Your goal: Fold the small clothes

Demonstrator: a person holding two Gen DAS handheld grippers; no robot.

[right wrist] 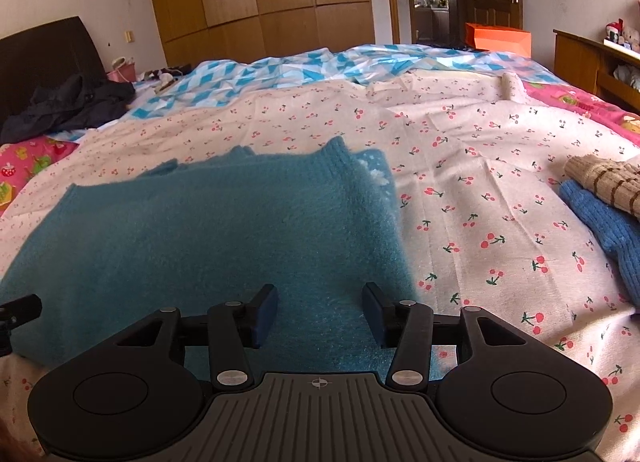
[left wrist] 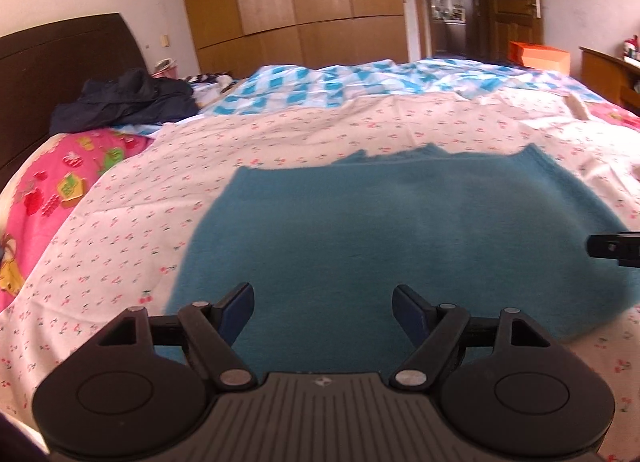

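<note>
Left wrist view: I see the left gripper at the lower centre of the frame with its jaws spread wide and nothing between the pads. The teal sweater lies flat on the cherry-print sheet, filling the centre of the frame. Its near portion runs directly under and ahead of the fingertips; I cannot tell whether the pads touch the knit. The tip of the right gripper enters at the right edge of the frame, over the sweater's right margin.

Right wrist view: I see the right gripper at the lower centre, jaws parted to a moderate gap and released, with no fabric pinched between the pads. The teal sweater occupies the left and centre of the frame. Its right edge runs from upper centre down to a point just beside the right-hand finger, so the gap between the fingers sits over the sweater's near right corner. A dark part of the left gripper shows at the lower left edge, over the sweater's left margin.

At the right edge of this frame, well apart from the sweater, a beige striped knit rests on a blue knit.
</note>
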